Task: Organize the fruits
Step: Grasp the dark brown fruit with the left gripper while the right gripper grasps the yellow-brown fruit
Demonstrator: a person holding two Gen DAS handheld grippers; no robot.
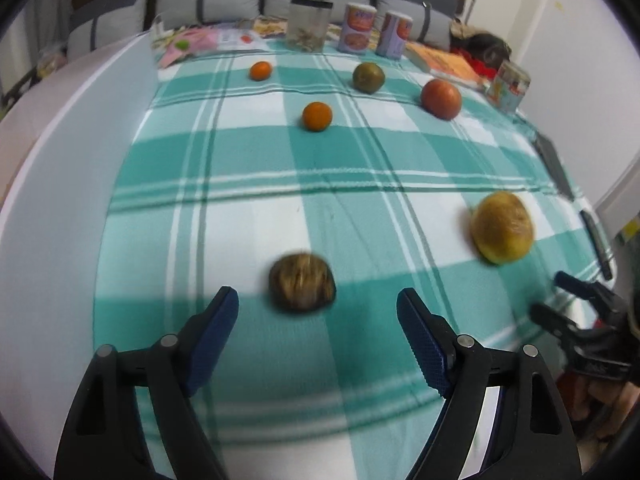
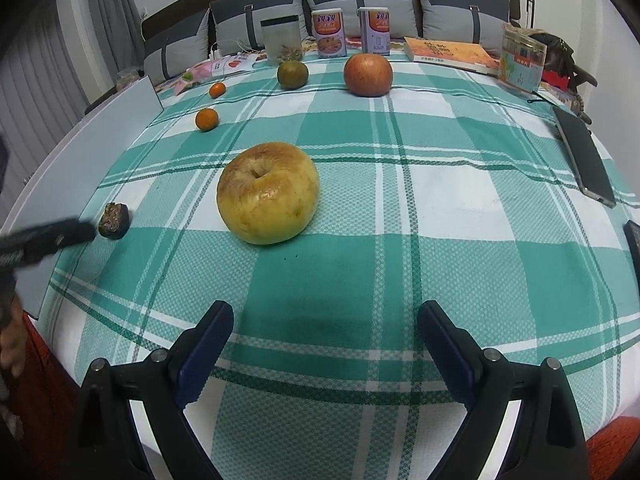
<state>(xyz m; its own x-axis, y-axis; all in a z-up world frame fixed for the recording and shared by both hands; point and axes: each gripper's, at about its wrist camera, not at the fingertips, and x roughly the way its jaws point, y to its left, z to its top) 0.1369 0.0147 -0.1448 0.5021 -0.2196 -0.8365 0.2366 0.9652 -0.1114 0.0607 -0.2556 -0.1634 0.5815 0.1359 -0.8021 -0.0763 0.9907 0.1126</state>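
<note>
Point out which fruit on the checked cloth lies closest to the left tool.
The small dark brown wrinkled fruit, just ahead of the left tool. The big yellow fruit and the rest lie farther off.

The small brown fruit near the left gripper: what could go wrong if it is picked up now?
The brown fruit is round and lies beyond the open left gripper, so the fingers may push it and it may roll. It also sits close to the cloth's edge in the right wrist view, so it might leave the cloth.

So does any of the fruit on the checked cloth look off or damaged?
Yes. The small dark fruit ahead of the left claw looks brown and shrivelled, and the big yellow fruit has brown blotches around its dimple. The red apple and the oranges look sound.
</note>
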